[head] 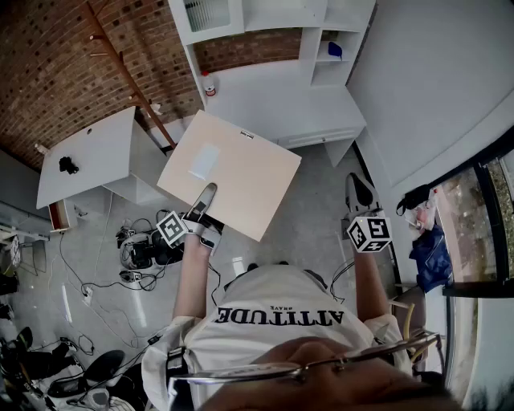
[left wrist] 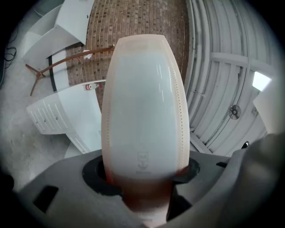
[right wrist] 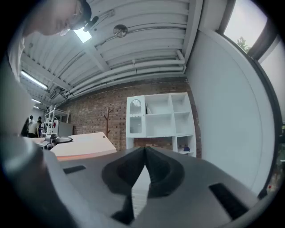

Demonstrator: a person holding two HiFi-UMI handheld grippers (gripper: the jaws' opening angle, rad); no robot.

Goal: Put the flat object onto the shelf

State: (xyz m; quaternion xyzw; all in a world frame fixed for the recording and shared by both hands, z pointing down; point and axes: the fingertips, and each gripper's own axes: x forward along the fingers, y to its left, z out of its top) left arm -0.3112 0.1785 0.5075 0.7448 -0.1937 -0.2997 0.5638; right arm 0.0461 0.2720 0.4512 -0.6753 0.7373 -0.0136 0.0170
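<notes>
A large flat beige board [head: 233, 172] with a pale patch on top hangs in the air in front of me. My left gripper [head: 204, 197] is shut on its near edge; in the left gripper view the board [left wrist: 144, 102] runs out from between the jaws and fills the middle. My right gripper [head: 359, 187] is held apart at the right, shut with nothing in it [right wrist: 143, 153]. The white shelf unit [head: 277, 24] stands ahead against the brick wall, with open compartments [right wrist: 160, 118]. From the right gripper view the board [right wrist: 82, 144] shows at the left.
A white counter [head: 281, 100] sits below the shelf, with a small red-capped can [head: 210, 87] on it. A blue item [head: 335, 50] lies in a right compartment. A white desk [head: 88, 156], a wooden coat stand [head: 128, 76] and floor cables [head: 136, 249] are at the left.
</notes>
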